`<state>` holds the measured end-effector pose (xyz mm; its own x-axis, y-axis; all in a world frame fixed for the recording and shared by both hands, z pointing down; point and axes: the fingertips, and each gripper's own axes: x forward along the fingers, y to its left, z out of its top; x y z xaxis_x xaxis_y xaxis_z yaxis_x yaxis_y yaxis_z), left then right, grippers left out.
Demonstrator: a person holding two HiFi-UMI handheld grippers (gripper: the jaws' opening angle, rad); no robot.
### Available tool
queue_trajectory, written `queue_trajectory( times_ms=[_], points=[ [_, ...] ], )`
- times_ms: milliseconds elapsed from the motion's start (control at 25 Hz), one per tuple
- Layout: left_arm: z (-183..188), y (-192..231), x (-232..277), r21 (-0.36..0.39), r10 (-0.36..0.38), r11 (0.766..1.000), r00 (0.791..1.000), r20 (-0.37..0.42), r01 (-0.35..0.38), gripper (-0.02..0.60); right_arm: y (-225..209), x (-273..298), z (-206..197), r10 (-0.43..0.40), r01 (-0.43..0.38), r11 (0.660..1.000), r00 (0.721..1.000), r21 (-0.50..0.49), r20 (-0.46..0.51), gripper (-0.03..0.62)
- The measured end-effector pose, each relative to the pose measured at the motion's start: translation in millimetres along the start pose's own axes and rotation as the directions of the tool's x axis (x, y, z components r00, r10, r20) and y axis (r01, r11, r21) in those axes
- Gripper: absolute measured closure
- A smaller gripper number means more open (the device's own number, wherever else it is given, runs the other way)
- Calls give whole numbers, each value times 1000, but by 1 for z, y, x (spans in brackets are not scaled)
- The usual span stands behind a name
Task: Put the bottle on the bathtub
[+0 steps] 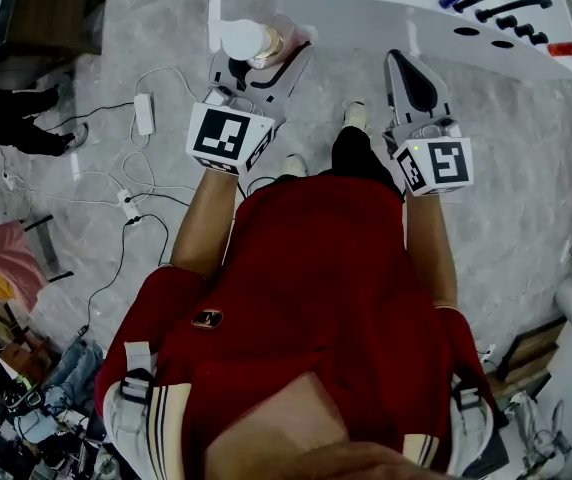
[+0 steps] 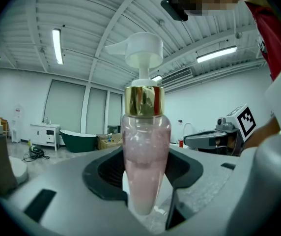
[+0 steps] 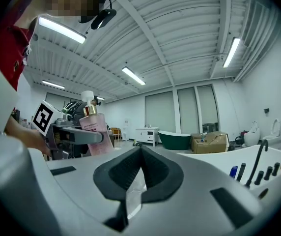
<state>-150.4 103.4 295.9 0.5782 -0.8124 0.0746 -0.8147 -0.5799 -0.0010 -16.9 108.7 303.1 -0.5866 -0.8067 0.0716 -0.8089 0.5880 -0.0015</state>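
Observation:
A clear pump bottle (image 1: pixel 249 41) of pink liquid, with a gold collar and a white pump head, stands upright in my left gripper (image 1: pixel 256 68), which is shut on it. In the left gripper view the bottle (image 2: pixel 145 146) fills the middle, its lower body pinched between the jaws of the left gripper (image 2: pixel 143 193). The white bathtub (image 1: pixel 406 13) lies ahead to the right, with black tap fittings (image 1: pixel 511 11) on its rim. My right gripper (image 1: pixel 406 68) hovers just short of the tub, shut and empty. In the right gripper view, the right gripper (image 3: pixel 139 154) faces the tub rim (image 3: pixel 229 161), with the bottle (image 3: pixel 92 127) to the left.
White cables and a power adapter (image 1: pixel 143 113) trail over the marble floor on the left. Dark furniture (image 1: pixel 51 8) stands at the far left, and clutter (image 1: pixel 6 268) lines the left edge. A green bathtub (image 3: pixel 180 139) and cardboard boxes (image 3: pixel 209 142) stand far across the room.

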Motion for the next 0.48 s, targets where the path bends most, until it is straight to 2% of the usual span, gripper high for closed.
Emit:
queue_trajectory(
  times_ms=[480],
  points=[
    [-12, 27, 123, 6, 114, 993, 991, -63, -114, 359, -114, 73, -1, 111, -111, 993, 994, -34, 5, 594]
  ],
)
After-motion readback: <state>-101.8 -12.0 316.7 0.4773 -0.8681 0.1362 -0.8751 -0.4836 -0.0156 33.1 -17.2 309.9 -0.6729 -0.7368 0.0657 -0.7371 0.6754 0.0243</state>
